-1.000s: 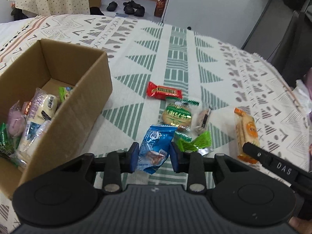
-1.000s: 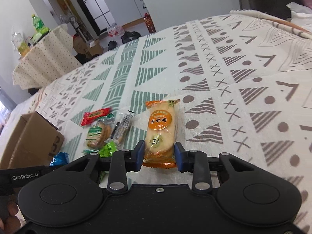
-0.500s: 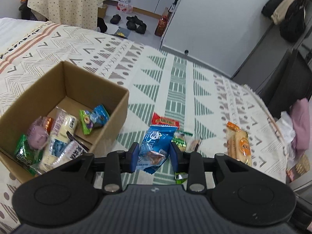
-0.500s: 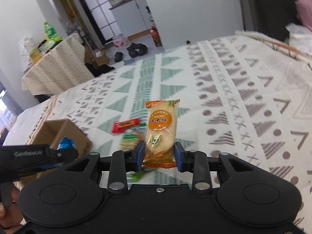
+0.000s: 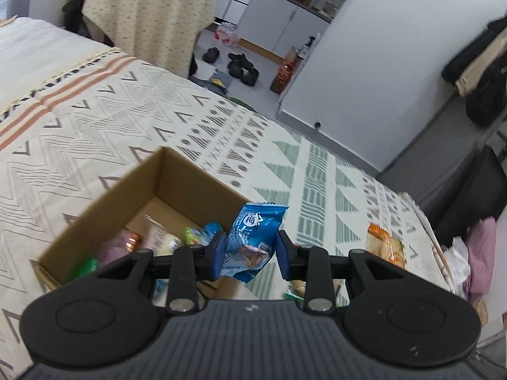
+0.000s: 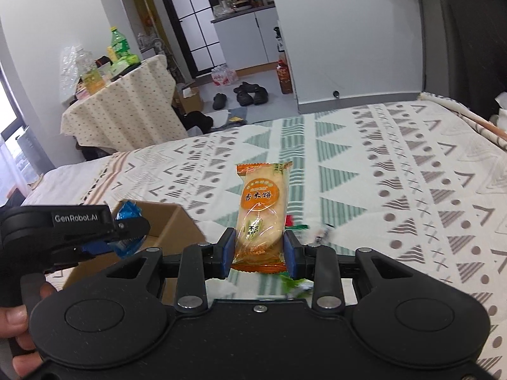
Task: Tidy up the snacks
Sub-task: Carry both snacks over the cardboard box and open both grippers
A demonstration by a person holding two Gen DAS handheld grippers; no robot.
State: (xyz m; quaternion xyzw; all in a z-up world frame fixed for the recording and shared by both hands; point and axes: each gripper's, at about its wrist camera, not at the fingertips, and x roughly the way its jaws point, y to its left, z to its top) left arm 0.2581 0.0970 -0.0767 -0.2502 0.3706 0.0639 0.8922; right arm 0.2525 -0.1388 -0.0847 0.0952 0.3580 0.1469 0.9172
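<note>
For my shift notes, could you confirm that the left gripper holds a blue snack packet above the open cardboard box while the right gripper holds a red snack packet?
Not quite: the right gripper holds an orange rice-cracker packet, not a red one, as the right wrist view shows. The rest stands: the left gripper holds a blue snack packet above the open cardboard box.

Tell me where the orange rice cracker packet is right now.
The orange rice cracker packet is clamped upright in the right gripper, held above the patterned bedspread, right of the cardboard box.
</note>
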